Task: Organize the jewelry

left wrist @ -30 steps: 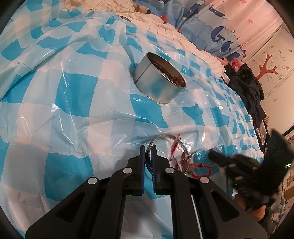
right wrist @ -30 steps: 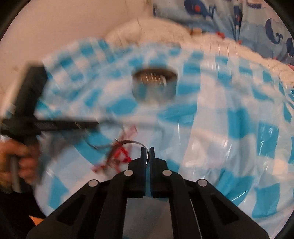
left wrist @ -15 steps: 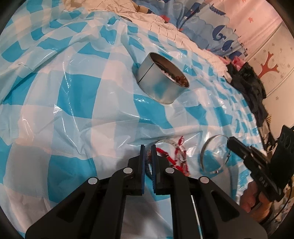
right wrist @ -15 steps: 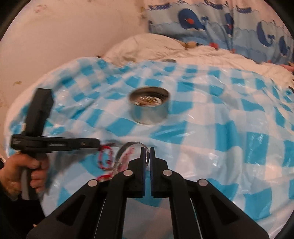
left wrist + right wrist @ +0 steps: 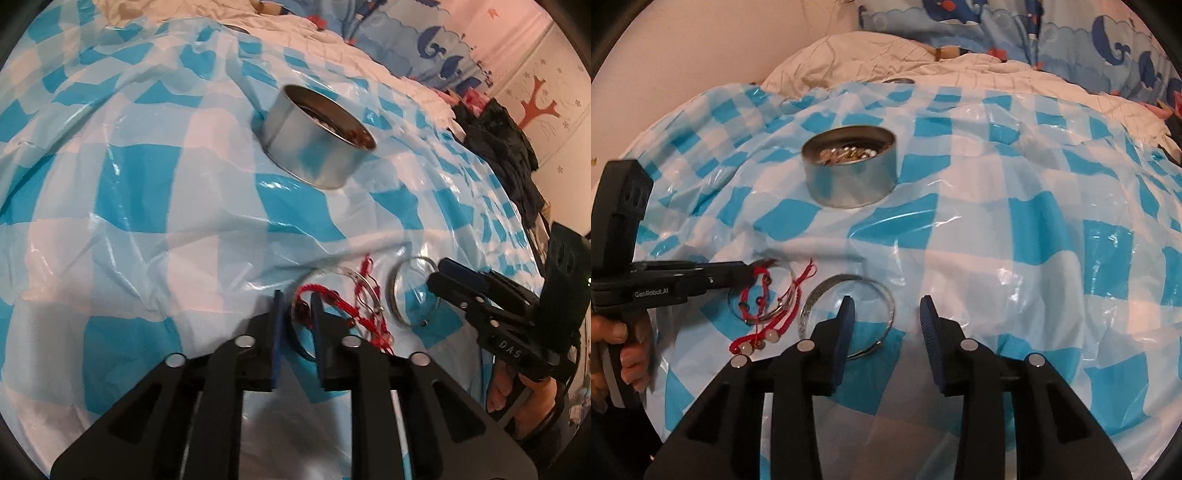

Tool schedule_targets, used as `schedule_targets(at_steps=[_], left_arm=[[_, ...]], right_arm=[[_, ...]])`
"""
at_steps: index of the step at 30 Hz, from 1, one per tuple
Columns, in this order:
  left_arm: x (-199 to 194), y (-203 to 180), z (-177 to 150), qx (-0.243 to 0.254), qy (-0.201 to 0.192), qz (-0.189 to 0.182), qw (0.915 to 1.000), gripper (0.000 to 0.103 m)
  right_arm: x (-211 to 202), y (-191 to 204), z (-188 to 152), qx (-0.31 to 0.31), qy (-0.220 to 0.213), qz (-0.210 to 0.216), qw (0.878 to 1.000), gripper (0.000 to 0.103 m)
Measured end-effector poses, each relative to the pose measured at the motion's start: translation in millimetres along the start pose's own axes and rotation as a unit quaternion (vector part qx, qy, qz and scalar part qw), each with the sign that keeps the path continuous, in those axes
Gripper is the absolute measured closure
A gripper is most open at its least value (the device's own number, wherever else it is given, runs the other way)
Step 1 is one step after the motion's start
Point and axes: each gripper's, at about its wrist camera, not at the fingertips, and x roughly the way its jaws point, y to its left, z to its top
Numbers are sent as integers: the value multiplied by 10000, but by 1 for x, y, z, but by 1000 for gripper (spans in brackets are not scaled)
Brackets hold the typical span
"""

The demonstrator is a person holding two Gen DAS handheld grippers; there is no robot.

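A round metal tin [image 5: 317, 142] with beads and jewelry inside stands on the blue-checked plastic sheet; it also shows in the right wrist view [image 5: 849, 170]. A tangle of red cord bracelets and a thin silver bangle [image 5: 347, 299] lies in front of my left gripper [image 5: 295, 308], whose jaws stand slightly apart around its near edge. A separate silver bangle [image 5: 882, 295] lies flat under my right gripper [image 5: 886, 314], which is open and holds nothing. The red tangle also shows in the right wrist view [image 5: 764, 306].
The checked sheet [image 5: 1015, 229] covers a soft, wrinkled bed. White quilt and whale-print bedding [image 5: 997, 22] lie behind. Dark clothes [image 5: 506, 147] are piled at the far right in the left wrist view.
My right gripper has opened and let the silver bangle down onto the sheet. My left gripper has opened slightly at the red cord tangle.
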Motion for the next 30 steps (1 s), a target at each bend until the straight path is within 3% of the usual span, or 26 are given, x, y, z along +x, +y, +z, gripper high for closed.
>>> schedule_targets(at_steps=[4, 6, 9, 16, 30], left_arm=[[2, -5, -1, 156, 5, 133, 9998, 85], [2, -6, -1, 215, -13, 219, 9995, 94], [-4, -6, -1, 218, -50, 131, 9997, 98], [-30, -2, 8, -71, -340, -417, 9985, 99], [-41, -5, 11, 148, -628, 207, 9977, 99]], right_arm=[[9, 4, -4, -158, 218, -140, 9995, 67], [10, 8, -5, -248, 238, -182, 9992, 83], [7, 4, -4, -147, 159, -137, 9997, 96], [-8, -7, 3, 259, -202, 141, 9994, 97], [-43, -8, 13, 376, -1148, 507, 9914, 97]])
